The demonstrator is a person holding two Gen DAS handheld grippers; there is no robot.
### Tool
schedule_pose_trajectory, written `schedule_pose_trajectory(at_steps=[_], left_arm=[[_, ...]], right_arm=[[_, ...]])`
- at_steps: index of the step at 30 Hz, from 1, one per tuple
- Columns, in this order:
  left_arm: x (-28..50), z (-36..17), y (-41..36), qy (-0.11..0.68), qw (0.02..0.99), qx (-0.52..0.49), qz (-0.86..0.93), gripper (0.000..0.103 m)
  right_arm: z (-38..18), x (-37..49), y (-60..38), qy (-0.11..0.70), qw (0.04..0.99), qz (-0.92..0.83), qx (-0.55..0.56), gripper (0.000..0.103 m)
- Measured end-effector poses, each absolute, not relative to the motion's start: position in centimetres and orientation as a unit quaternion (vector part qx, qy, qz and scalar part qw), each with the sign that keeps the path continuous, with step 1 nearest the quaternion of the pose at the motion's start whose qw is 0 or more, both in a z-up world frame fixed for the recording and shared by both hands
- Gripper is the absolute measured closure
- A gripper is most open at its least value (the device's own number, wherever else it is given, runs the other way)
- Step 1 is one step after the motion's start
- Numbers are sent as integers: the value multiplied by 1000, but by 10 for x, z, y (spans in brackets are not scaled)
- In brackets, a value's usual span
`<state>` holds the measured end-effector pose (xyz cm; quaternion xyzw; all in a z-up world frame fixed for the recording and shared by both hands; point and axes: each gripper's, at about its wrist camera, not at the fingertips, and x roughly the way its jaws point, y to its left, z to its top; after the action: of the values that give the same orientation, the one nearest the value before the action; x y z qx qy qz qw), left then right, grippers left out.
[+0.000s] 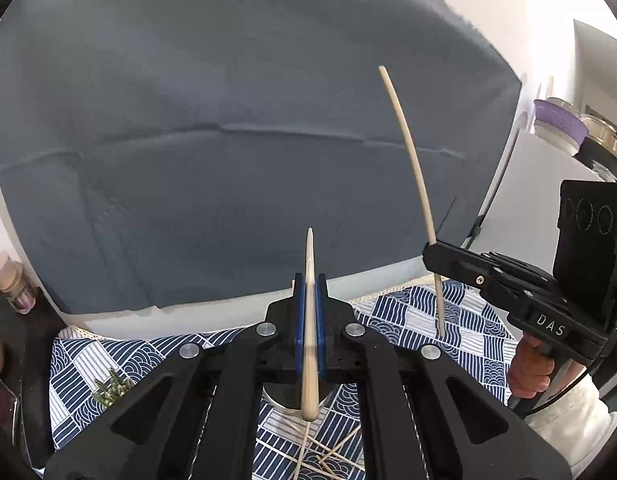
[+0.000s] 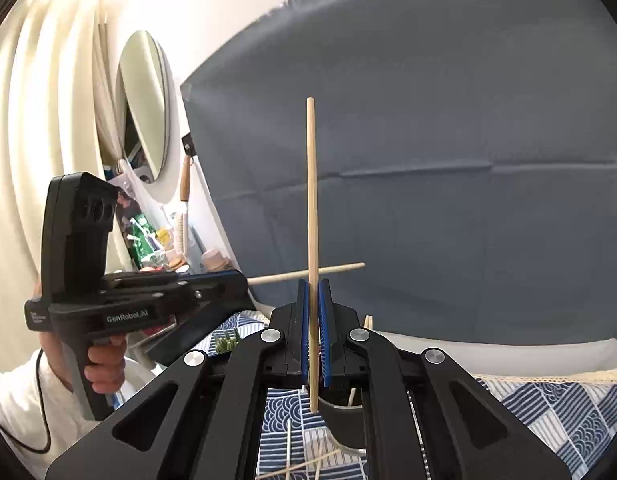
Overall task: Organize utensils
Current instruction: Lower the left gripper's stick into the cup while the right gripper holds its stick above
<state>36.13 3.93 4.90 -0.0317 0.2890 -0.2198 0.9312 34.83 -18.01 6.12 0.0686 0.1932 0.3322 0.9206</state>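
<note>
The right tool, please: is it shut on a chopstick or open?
Shut on a chopstick. The right tool has its blue pads pressed against the chopstick, which stands upright between them, lifted above the patterned cloth.

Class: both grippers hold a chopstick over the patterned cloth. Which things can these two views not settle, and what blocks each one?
- Metal cup, right wrist view: contents and base hidden by the right gripper.
- Thin sticks, left wrist view: number unclear, covered by the left gripper and cut by the bottom edge.
- Green bits, left wrist view: too small to identify.
</note>
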Motion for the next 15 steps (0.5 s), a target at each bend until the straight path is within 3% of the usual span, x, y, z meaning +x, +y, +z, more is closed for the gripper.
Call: schedule_pose_trajectory(at_steps=[15], left_arm=[[365,25,19,403,882,67,-237,98]], right_arm=[[-2,406,-178,215,907,336,135,98]])
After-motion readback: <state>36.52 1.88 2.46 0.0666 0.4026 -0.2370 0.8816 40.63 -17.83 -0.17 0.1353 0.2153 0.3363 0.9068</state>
